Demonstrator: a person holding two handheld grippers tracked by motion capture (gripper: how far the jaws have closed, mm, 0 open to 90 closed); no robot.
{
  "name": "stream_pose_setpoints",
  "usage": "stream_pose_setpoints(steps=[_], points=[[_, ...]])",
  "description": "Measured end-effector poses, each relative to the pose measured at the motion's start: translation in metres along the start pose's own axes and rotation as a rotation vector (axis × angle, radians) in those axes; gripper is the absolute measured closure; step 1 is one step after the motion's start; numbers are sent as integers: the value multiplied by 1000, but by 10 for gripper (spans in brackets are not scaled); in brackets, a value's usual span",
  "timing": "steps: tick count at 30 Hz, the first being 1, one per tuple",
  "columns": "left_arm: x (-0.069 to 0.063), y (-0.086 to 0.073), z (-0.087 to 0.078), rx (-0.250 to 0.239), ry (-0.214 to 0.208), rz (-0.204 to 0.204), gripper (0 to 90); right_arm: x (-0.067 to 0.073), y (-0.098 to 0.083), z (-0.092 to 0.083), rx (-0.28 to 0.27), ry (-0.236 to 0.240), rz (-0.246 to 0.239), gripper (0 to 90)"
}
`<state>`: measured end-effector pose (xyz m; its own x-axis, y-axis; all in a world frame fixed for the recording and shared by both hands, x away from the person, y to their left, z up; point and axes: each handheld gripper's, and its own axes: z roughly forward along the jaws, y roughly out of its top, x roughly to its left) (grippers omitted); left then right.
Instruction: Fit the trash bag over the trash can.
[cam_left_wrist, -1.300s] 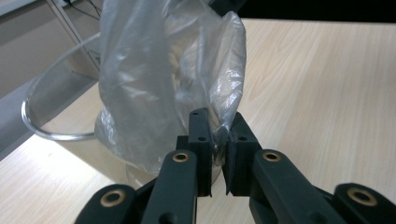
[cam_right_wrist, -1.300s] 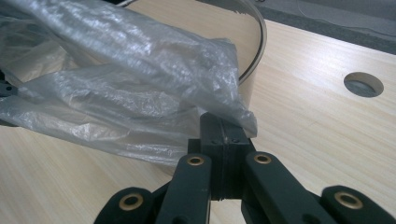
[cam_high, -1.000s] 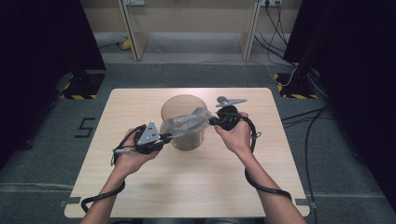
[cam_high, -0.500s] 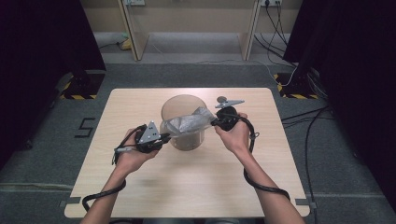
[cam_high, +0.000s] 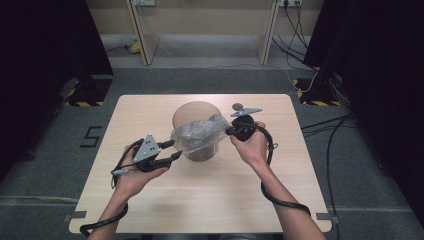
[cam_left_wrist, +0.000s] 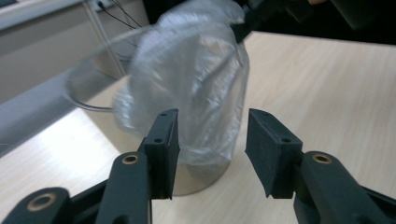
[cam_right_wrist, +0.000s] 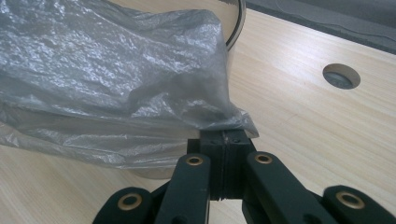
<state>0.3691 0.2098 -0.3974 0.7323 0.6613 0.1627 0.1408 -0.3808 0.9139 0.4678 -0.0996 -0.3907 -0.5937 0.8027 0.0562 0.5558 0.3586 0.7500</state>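
Note:
A crumpled clear plastic bag (cam_high: 197, 132) drapes over the rim of a translucent round bin (cam_high: 195, 106) at the table's middle. My right gripper (cam_high: 228, 131) is shut on the bag's right edge, and the film (cam_right_wrist: 116, 84) bunches out from its closed pads (cam_right_wrist: 226, 135). My left gripper (cam_high: 175, 149) sits just left of the bin. Its jaws have just been opening and now stand apart (cam_left_wrist: 212, 122). The bag (cam_left_wrist: 196, 79) hangs beyond them, with neither pad touching it.
The light wooden table (cam_high: 150, 200) has bare room in front and on both sides of the bin. A round cable hole (cam_right_wrist: 341, 76) lies in the top beyond the right gripper. Cables trail from both grippers toward the near edge.
The left gripper's jaws have opened and let go of the bag's left edge, and that hand has drawn slightly back to the left. The right gripper keeps its hold.

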Motion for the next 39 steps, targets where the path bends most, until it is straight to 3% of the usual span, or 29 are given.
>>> stream_pose_setpoints(steps=[1,2,4,5,8,9,13,17,21,28,31,39], points=[[3,3,-2,-27,38,-16,517,0,0,0,-2,-1,2,899],[5,4,-2,-40,49,-34,506,0,0,0,-2,-2,2,899],[7,5,-1,-50,57,-50,478,0,0,0,-3,-3,0,899],[8,8,2,-51,70,-86,468,0,0,0,-4,-3,-2,898],[10,10,8,-50,75,-99,467,1,0,1,-6,-1,3,897],[12,10,14,-42,72,-124,487,1,1,0,-9,-2,1,896],[21,7,22,-14,96,-143,660,1,2,0,-18,-3,2,894],[29,5,26,12,105,-138,774,2,5,3,-18,-9,-2,892],[41,3,30,30,131,-129,817,2,7,6,-15,-15,-5,891],[52,2,36,36,170,-133,830,1,9,10,-18,-29,0,874],[53,1,39,28,178,-134,832,1,10,10,-18,-34,-12,822],[49,5,39,18,186,-106,837,2,2,-11,-43,-34,-57,683]])
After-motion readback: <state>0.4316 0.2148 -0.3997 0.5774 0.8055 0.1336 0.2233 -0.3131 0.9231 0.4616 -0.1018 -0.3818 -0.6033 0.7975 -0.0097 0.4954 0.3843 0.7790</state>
